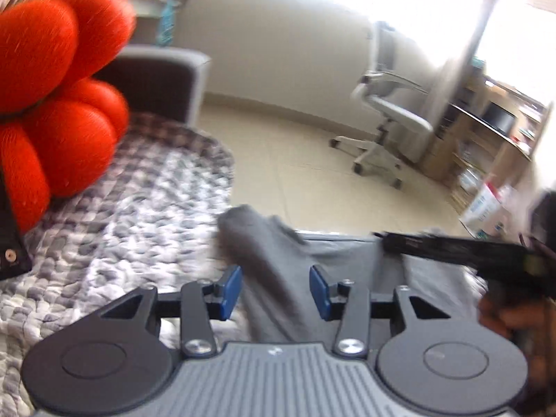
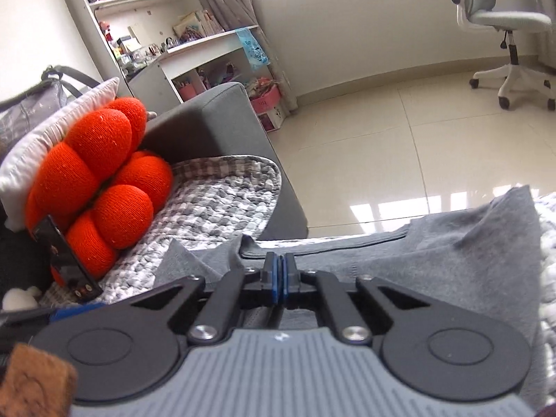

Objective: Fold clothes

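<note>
A grey garment (image 1: 278,278) lies on a sofa covered by a grey-and-white checked quilt (image 1: 139,208). My left gripper (image 1: 275,290) is open, its blue pads on either side of a raised fold of the garment, not closed on it. The right gripper shows in the left wrist view as a dark blurred bar (image 1: 469,253) at the right, over the garment. In the right wrist view the garment (image 2: 451,260) spreads ahead and to the right. My right gripper (image 2: 279,278) is shut, pads together on the garment's edge near the collar.
A red knotted cushion (image 2: 100,180) and a white pillow (image 2: 52,132) rest against the sofa's left end, with a dark phone (image 2: 66,260) leaning on them. The grey sofa arm (image 2: 215,121), tiled floor (image 2: 382,139), an office chair (image 2: 504,34) and bookshelves (image 2: 139,0) lie beyond.
</note>
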### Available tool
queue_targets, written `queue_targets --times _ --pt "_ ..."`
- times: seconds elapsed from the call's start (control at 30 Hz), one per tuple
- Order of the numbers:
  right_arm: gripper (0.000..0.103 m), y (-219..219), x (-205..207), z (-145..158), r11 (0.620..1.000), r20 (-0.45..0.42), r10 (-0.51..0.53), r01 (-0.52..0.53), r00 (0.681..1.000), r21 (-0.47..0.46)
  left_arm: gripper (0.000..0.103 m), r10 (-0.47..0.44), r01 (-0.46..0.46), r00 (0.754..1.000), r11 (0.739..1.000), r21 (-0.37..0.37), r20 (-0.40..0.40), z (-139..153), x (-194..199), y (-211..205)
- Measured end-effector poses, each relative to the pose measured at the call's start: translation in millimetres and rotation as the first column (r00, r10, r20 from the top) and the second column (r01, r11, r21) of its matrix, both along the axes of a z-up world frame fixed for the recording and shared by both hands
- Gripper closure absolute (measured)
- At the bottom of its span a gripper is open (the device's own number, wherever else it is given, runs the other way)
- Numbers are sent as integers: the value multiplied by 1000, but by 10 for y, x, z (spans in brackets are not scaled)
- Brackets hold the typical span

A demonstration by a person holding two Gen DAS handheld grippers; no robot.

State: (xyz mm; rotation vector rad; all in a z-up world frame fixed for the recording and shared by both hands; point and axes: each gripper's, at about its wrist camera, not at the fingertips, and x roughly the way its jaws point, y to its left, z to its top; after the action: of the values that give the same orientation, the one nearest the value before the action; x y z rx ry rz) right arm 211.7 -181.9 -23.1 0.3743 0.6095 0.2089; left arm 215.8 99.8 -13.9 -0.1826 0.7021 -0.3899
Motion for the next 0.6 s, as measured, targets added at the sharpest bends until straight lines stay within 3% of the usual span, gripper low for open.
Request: queue_targets --times 0.1,0.23,0.33,0.43,0.5,0.6 --pt "100 17 -3 -11 1000 -17 0 0 1000 -19 57 45 -49 997 996 -69 -56 -137 286 108" --pt "100 41 -17 -14 999 -19 -3 2 1000 -46 55 72 -81 995 988 -129 -73 -300 524 134" --pt "100 41 -27 -16 999 -14 -7 6 1000 -48 62 98 -112 992 975 -190 -80 -389 618 165" --pt "100 37 -30 -25 998 -9 -15 15 1000 -55 75 115 -143 987 949 -281 -113 -452 671 233" --pt "100 32 -36 -20 998 -3 -19 19 1000 -59 94 130 -165 983 930 -327 -128 -487 703 271" --pt "100 23 -59 12 999 23 -13 13 1000 -40 96 163 -193 980 923 -334 -114 -491 682 260"
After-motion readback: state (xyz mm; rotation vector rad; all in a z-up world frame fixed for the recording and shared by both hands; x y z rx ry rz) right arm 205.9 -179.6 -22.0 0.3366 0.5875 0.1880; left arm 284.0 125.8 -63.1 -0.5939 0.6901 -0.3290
